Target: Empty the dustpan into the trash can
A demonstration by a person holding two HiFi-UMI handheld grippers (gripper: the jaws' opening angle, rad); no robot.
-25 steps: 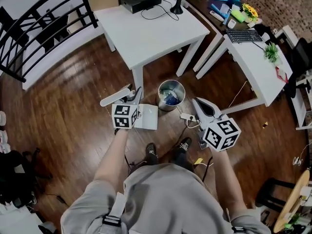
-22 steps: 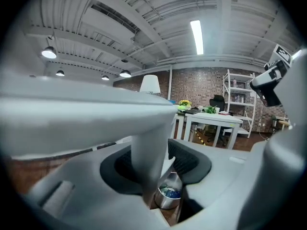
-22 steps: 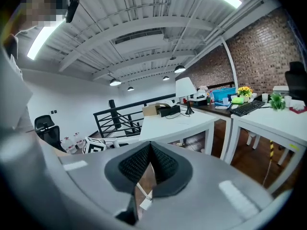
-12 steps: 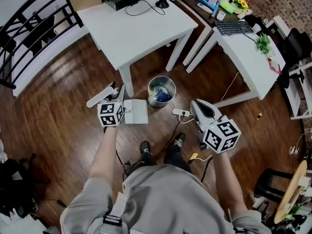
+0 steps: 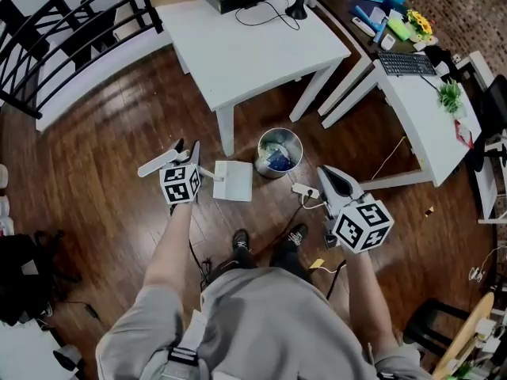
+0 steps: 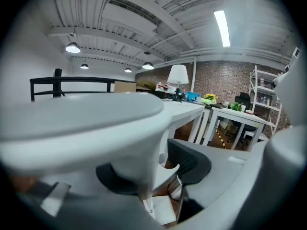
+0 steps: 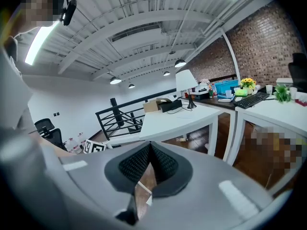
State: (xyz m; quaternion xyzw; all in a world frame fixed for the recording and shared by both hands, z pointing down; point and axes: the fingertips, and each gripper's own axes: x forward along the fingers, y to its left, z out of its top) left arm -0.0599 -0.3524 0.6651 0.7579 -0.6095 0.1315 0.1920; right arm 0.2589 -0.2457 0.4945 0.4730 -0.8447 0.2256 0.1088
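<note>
A white dustpan (image 5: 234,181) hangs just above the wood floor, a little left of the round metal trash can (image 5: 279,152), which has blue rubbish inside. My left gripper (image 5: 181,158) is shut on the dustpan's handle, with the pan sticking out to its right. In the left gripper view the left gripper (image 6: 168,159) shows a black pad (image 6: 189,163) against the white handle, and a bit of the pan (image 6: 160,210) shows below. My right gripper (image 5: 326,174) hangs to the right of the can, shut with nothing in it; its pads (image 7: 160,164) meet.
A white table (image 5: 245,46) stands just behind the can, one leg close to its left. A second desk (image 5: 420,109) lies at the right. A power strip (image 5: 305,190) and cables lie on the floor by the person's shoes (image 5: 242,244). A black railing (image 5: 71,38) runs along the far left.
My left gripper has moved left and sunk a little, carrying the dustpan, which now sticks out further to the cube's right. The right gripper has hardly moved.
</note>
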